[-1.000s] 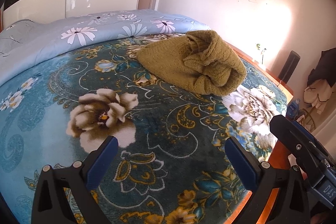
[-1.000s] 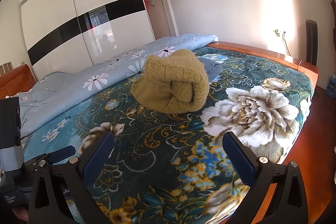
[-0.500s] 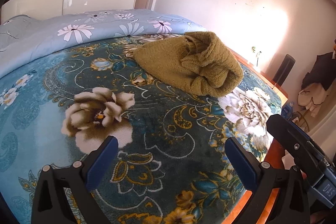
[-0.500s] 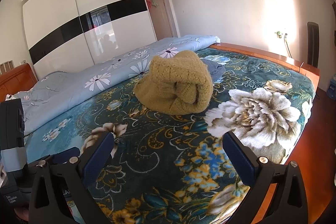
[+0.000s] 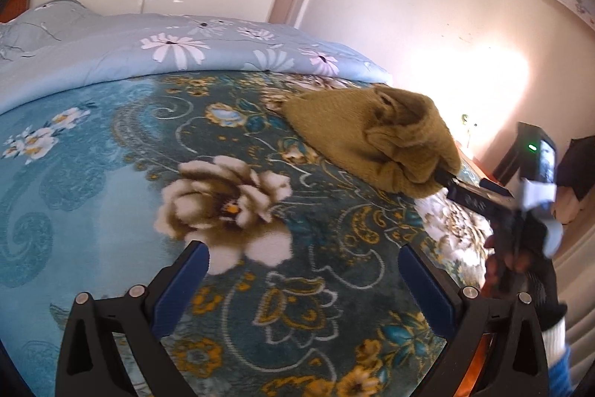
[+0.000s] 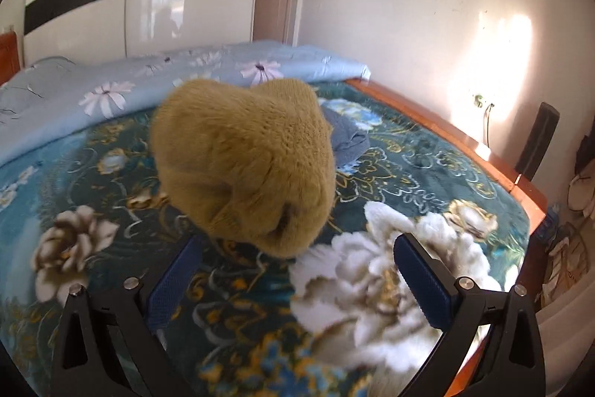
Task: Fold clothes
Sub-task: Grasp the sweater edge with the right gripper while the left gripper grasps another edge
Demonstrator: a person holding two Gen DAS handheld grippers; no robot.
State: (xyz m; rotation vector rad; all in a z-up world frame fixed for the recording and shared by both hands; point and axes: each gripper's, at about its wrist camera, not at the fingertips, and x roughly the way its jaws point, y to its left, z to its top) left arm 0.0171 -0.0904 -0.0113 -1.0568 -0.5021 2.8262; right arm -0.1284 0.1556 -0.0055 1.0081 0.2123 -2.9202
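A crumpled mustard-yellow knit sweater (image 5: 375,136) lies bunched on the floral teal blanket (image 5: 260,211), at the right in the left wrist view and large and close in the right wrist view (image 6: 241,166). My right gripper (image 6: 297,255) is open, its blue fingers on either side of the sweater's near edge, without closing on it. In the left wrist view its tip (image 5: 446,179) reaches the sweater's right end. My left gripper (image 5: 303,263) is open and empty above the blanket, well short of the sweater.
A light blue flowered quilt (image 5: 167,51) covers the far part of the bed. A folded blue cloth (image 6: 347,136) lies just behind the sweater. The wooden bed edge (image 6: 465,144) runs along the right, with a white wardrobe (image 6: 130,6) and wall behind.
My right gripper has moved forward to the sweater's near edge and now appears at the sweater in the left wrist view. My left gripper has shifted a little, staying open.
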